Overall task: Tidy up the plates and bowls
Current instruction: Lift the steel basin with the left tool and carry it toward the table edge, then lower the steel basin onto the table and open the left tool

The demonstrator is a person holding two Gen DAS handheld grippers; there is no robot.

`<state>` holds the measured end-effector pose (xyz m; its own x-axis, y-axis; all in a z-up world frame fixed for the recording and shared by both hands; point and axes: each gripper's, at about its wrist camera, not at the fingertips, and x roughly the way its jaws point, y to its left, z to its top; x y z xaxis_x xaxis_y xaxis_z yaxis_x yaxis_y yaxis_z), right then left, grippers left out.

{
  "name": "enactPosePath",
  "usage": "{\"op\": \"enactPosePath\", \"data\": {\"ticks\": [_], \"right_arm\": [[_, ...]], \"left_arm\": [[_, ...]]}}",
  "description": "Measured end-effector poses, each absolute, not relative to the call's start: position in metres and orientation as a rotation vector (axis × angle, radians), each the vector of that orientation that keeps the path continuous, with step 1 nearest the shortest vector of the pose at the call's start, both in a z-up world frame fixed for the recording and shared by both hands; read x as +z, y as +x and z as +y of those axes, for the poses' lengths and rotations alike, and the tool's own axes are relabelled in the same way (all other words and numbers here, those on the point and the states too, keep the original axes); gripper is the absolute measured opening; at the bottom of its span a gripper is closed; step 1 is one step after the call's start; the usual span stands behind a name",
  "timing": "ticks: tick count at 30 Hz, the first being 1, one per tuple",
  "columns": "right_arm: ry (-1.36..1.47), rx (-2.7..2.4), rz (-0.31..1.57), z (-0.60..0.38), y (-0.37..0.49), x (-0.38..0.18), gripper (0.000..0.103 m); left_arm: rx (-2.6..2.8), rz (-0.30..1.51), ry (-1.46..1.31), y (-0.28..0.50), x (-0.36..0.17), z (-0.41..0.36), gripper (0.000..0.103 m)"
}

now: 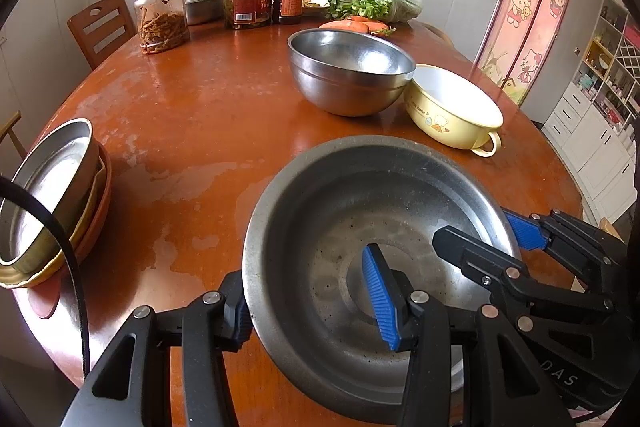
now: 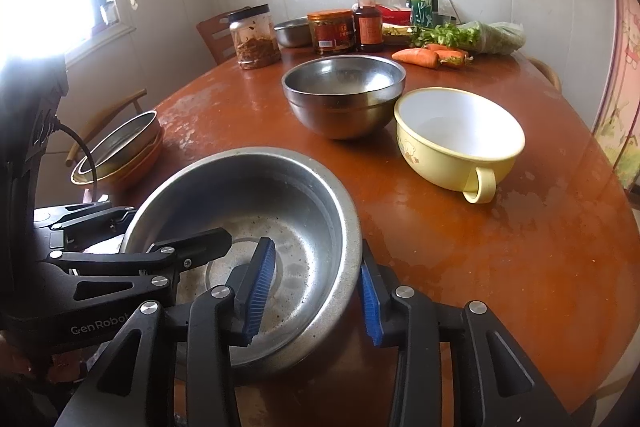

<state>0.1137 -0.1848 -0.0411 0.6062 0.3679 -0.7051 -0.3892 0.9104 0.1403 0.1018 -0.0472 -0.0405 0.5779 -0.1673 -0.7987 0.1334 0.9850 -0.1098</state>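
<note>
Straddling the wide steel basin [image 1: 372,143] from 2 opposite sides, your grippers explain why it lies where it does: it sits at the near edge of the table [image 1: 192,99], right under both wrists, apparently resting on the wood rather than lifted. Your left gripper [image 1: 310,307] has 1 finger outside the left wall and the other, blue pad showing, down inside over the basin floor. The jaws are at a moderate gap, and the inner pad looks clear of the metal, so I judge this a loose bracket and not a clamp. Your right gripper [image 2: 316,291] mirrors it on the other side: the outer pad sits just beside the rim, the inner pad stands apart from the wall, and the jaws are narrow but not pinching. A basin this broad and slick probably needs 2 holds, which would account for the paired placement. Farther back, the deep steel bowl [image 1: 348,75] and the yellow handled bowl [image 1: 452,107] stand touching or nearly so, still unstacked. Over at the left edge of the table, the stack of plates [image 1: 48,195] is already gathered, with a steel dish on top. The plates look sorted, and the bowls seem to be what remains.
</note>
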Motion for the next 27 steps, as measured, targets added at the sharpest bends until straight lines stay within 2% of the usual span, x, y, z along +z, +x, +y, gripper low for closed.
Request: {"op": "enactPosePath", "data": {"ticks": [9, 14, 21, 25, 27], "right_arm": [[-0.012, 0.438, 0.812, -0.186, 0.115, -0.042, 0.043], [0.001, 0.437, 0.81, -0.187, 0.116, -0.041, 0.054], [0.046, 0.453, 0.819, -0.192, 0.117, -0.041, 0.061], [0.048, 0.455, 0.794, -0.194, 0.115, -0.037, 0.068], [0.052, 0.461, 0.78, -0.195, 0.114, -0.034, 0.069]], "left_arm": [[-0.171, 0.928, -0.027, 0.102, -0.04, -0.048, 0.049], [-0.164, 0.924, -0.028, 0.101, -0.039, -0.047, 0.051], [-0.155, 0.904, -0.034, 0.099, -0.035, -0.044, 0.055], [-0.154, 0.89, -0.042, 0.097, -0.031, -0.041, 0.057], [-0.154, 0.878, -0.046, 0.096, -0.027, -0.04, 0.058]]}}
